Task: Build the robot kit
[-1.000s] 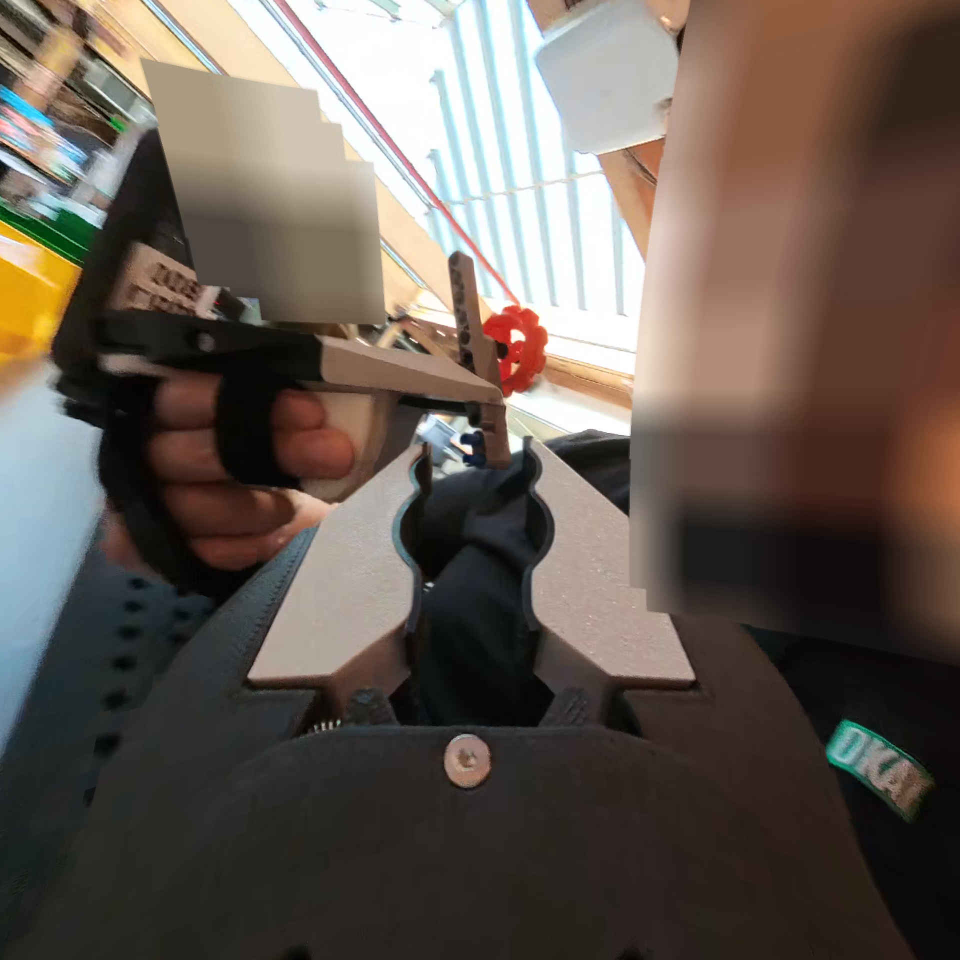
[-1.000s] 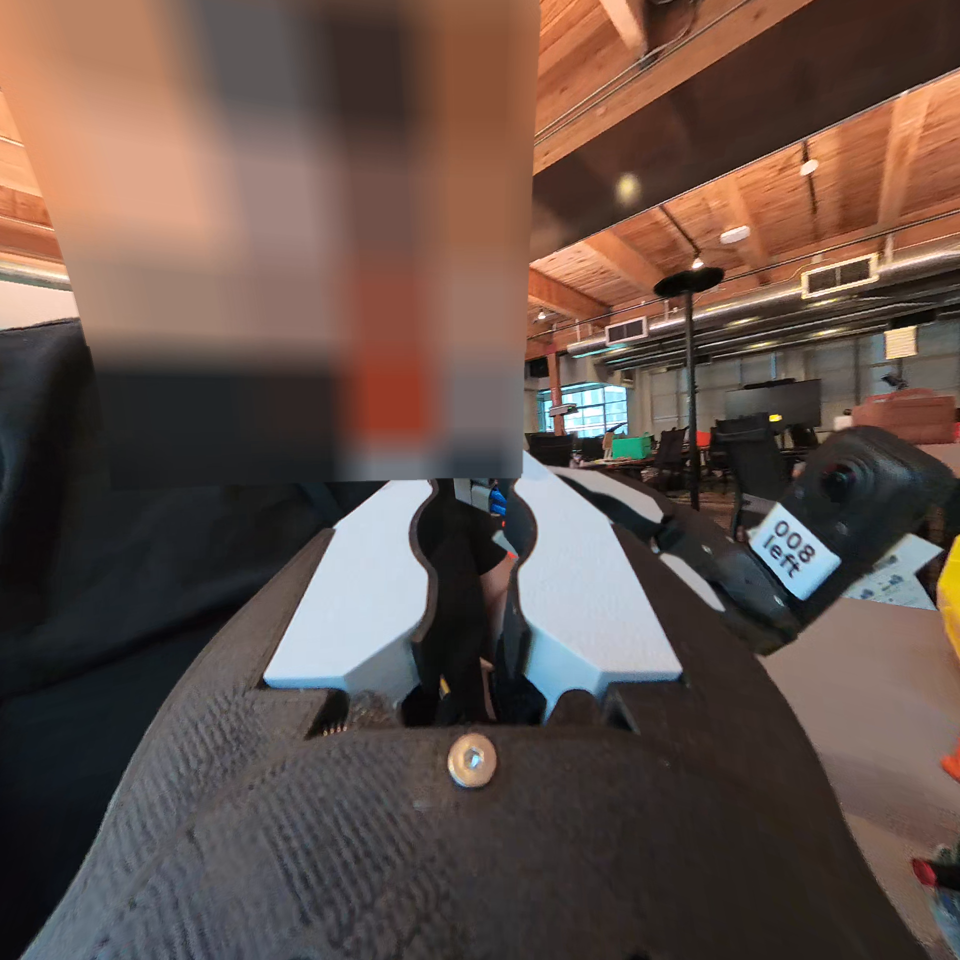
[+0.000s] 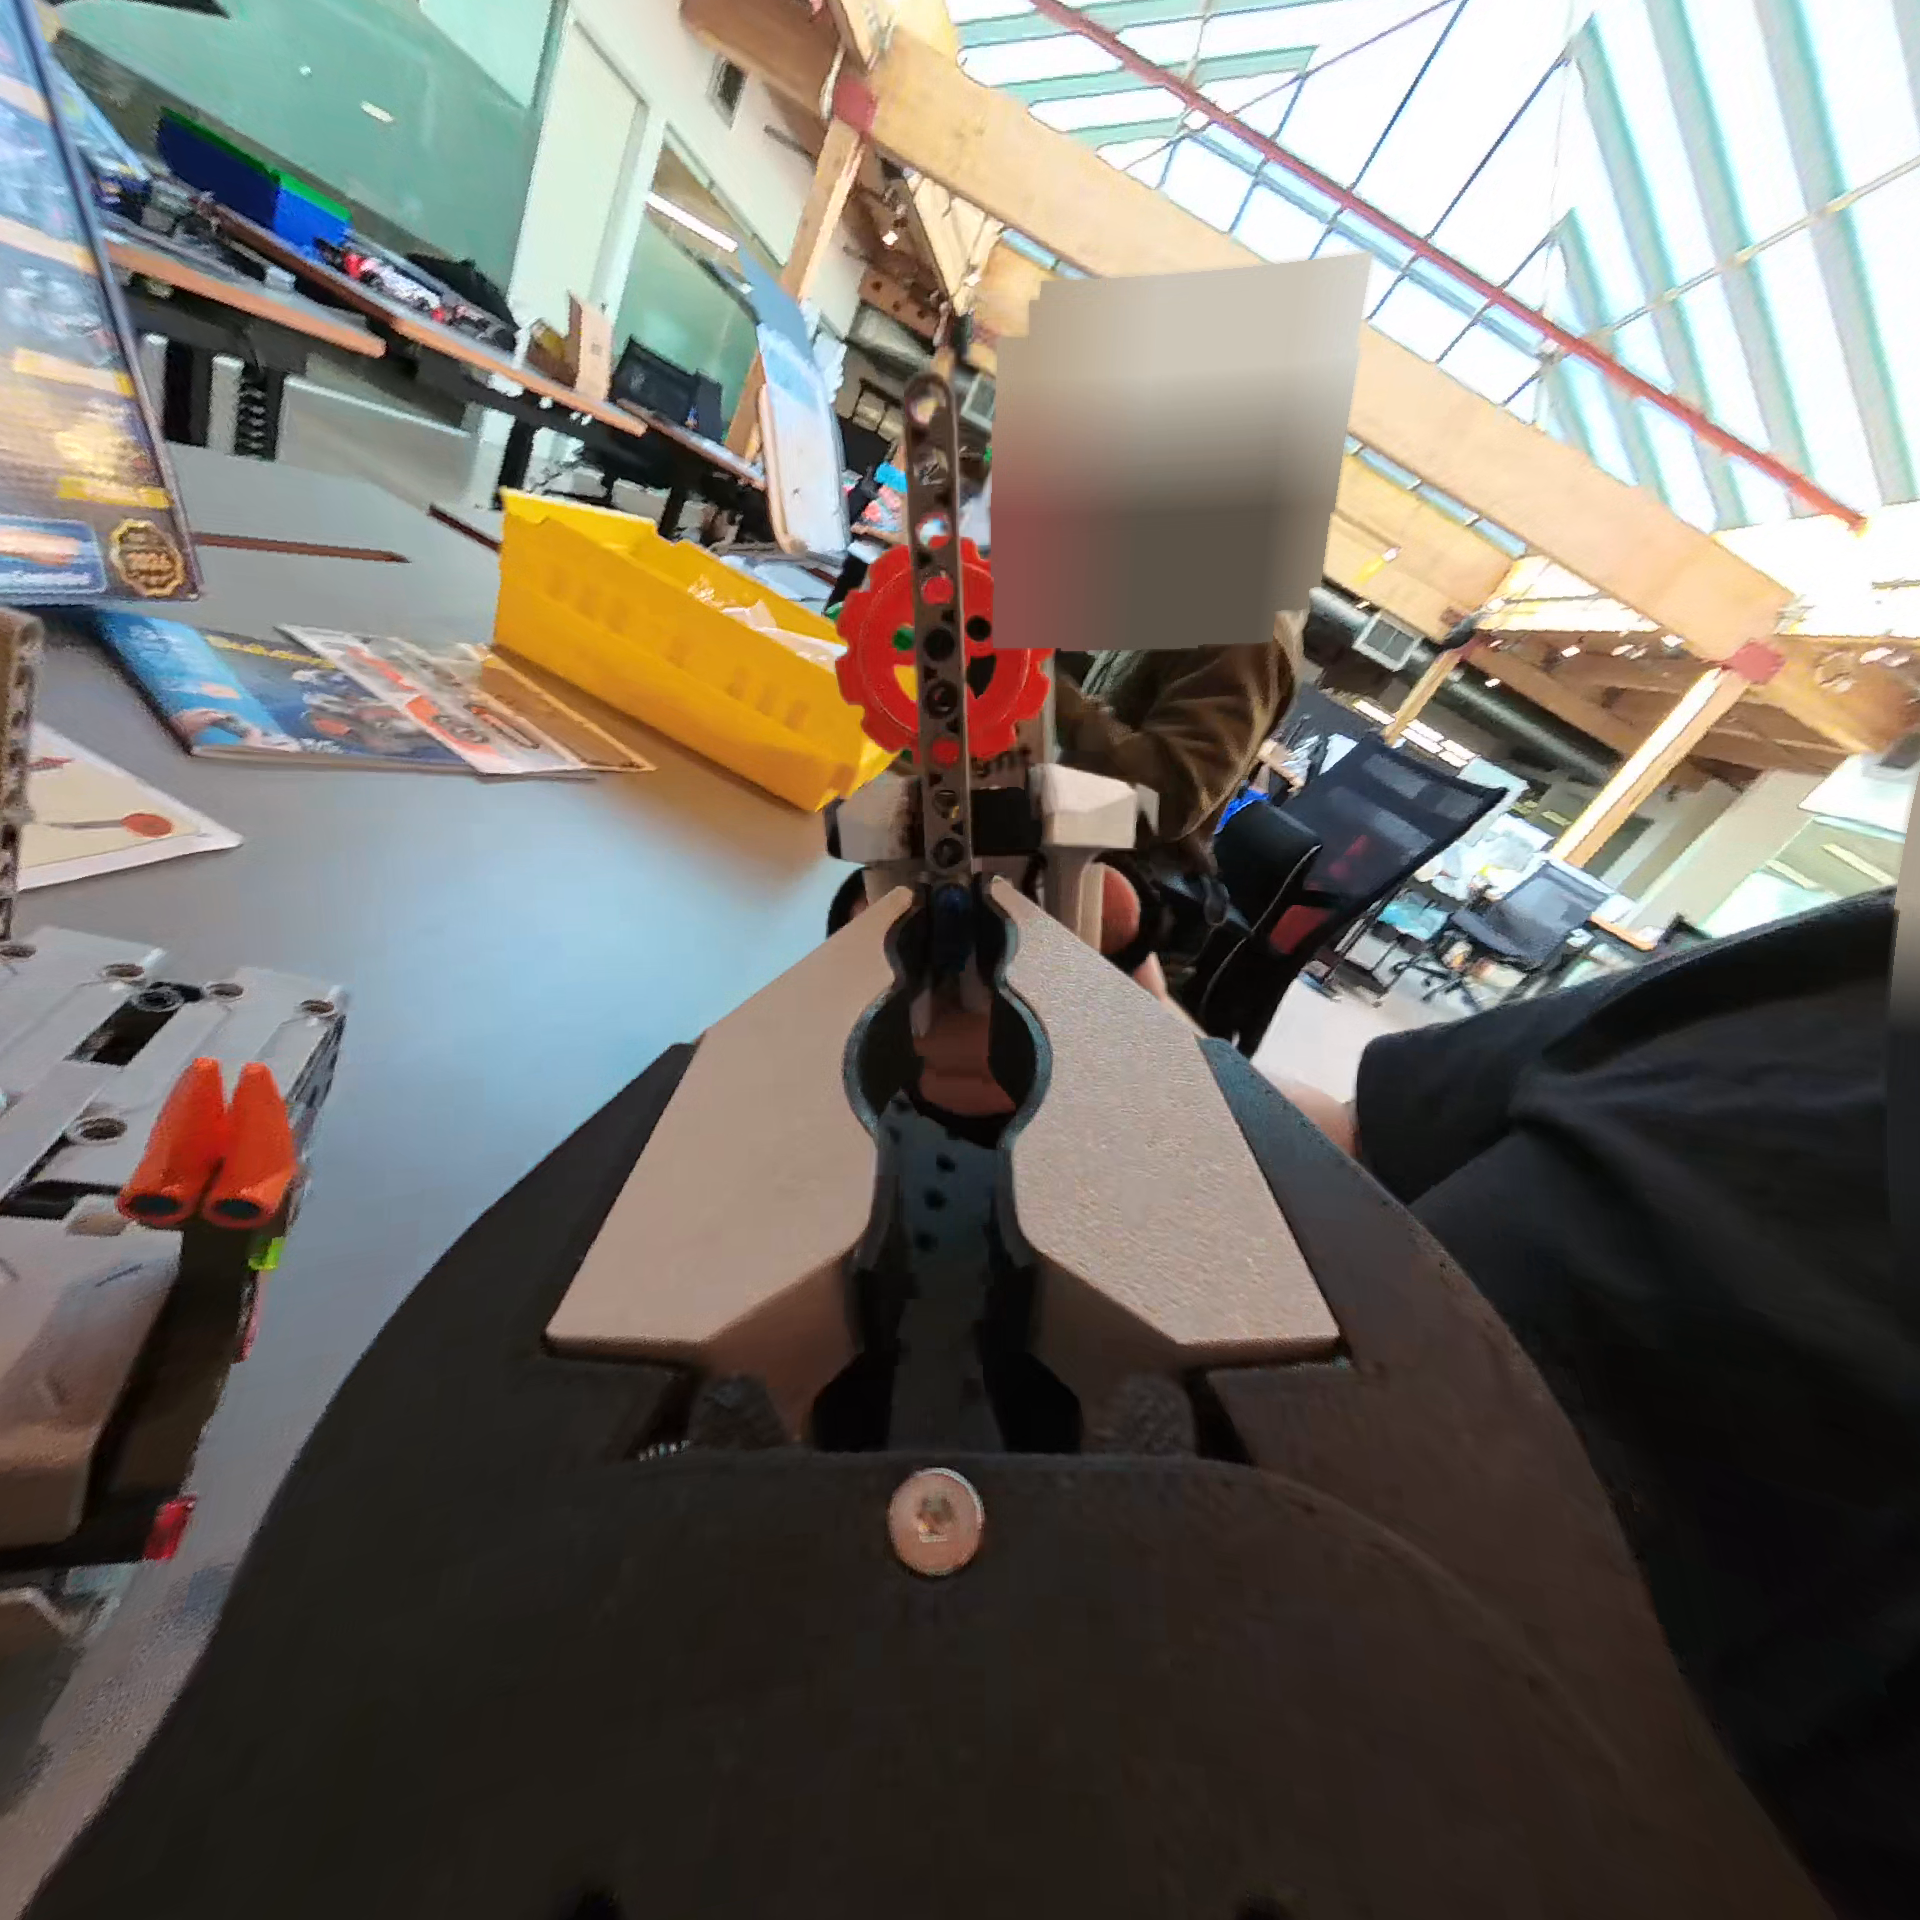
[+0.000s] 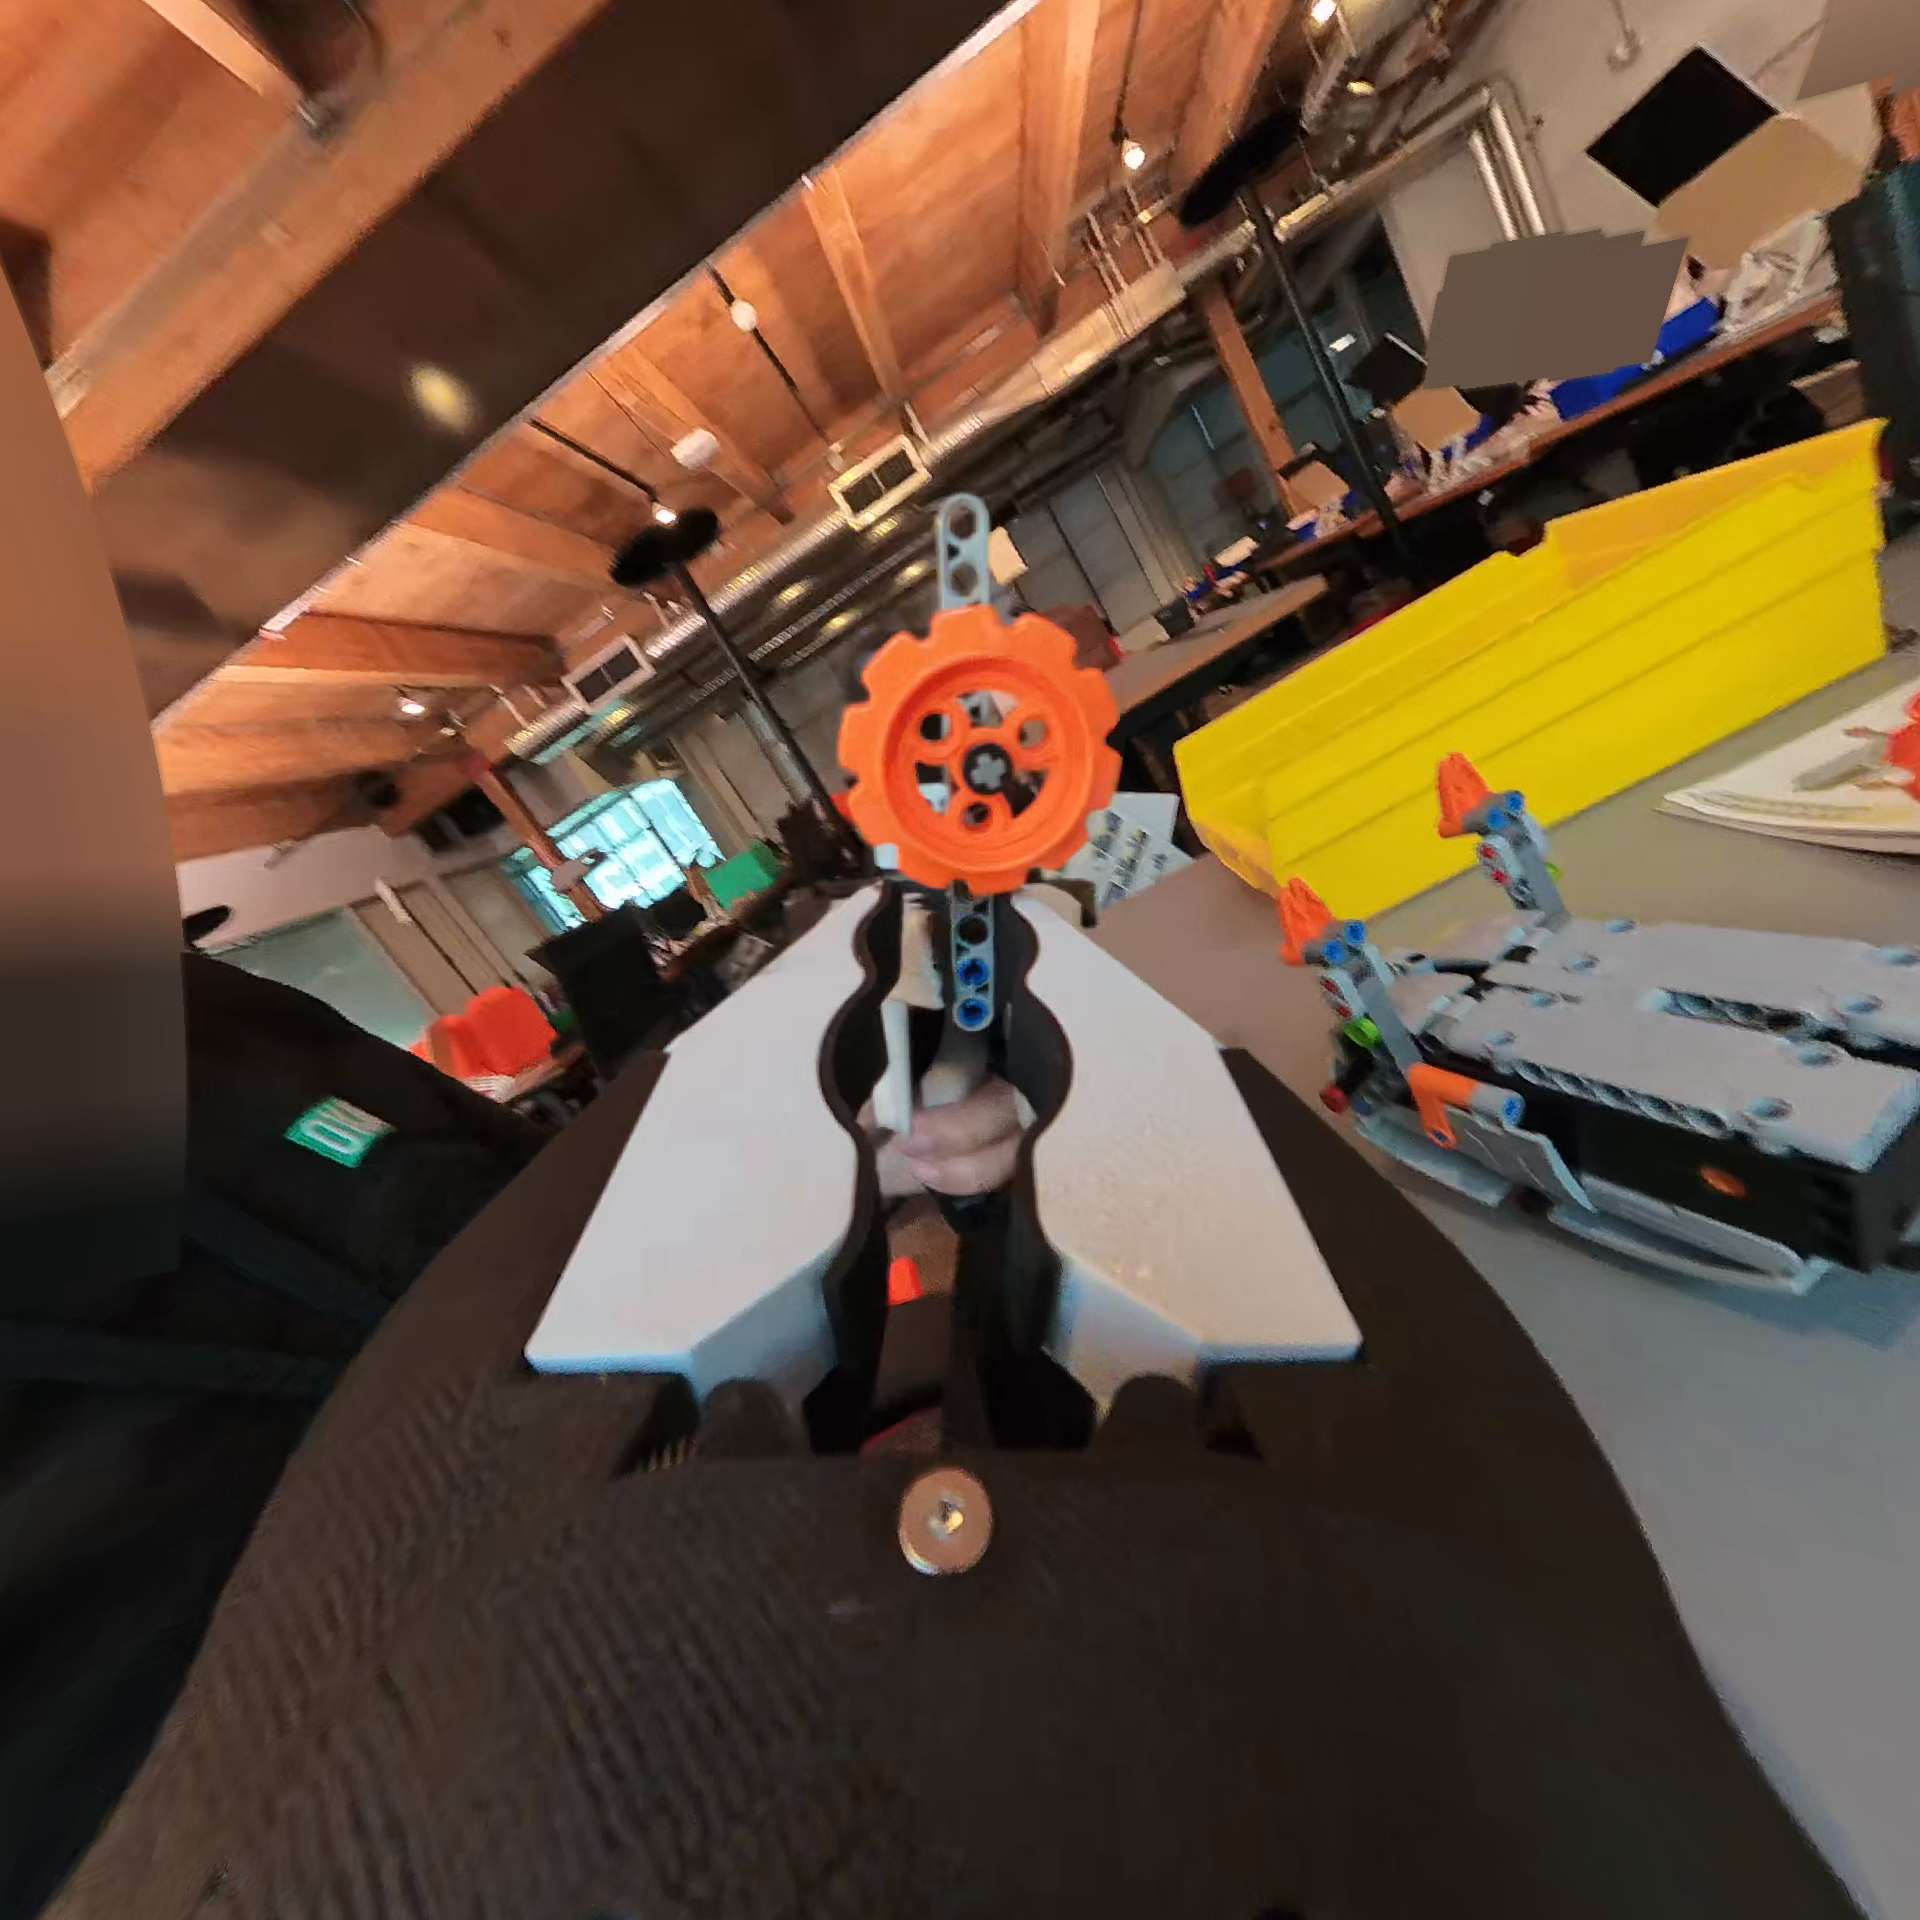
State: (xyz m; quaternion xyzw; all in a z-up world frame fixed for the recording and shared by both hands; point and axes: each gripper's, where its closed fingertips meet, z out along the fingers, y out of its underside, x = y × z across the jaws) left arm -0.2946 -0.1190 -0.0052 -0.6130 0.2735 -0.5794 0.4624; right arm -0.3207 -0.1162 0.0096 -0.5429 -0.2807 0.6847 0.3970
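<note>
A long grey holed beam carries an orange toothed gear and stands upright in the air between my two grippers, which face each other. My left gripper is shut on the beam's lower end, by a blue pin. My right gripper is shut on the same beam just under the gear, above two blue pins. It also shows head-on in the left wrist view. A hand shows beyond the beam.
A yellow bin stands on the grey table; it also shows in the right wrist view. A grey brick-built model with orange cones lies near it. Booklets and a box lie at the left. A dark sleeve is at the right. My two grippers' fingertips are within a few centimetres of each other.
Both views have swung from the person's body toward the table. My left gripper has narrowed and closed on the beam's lower end. The right gripper still holds the beam.
</note>
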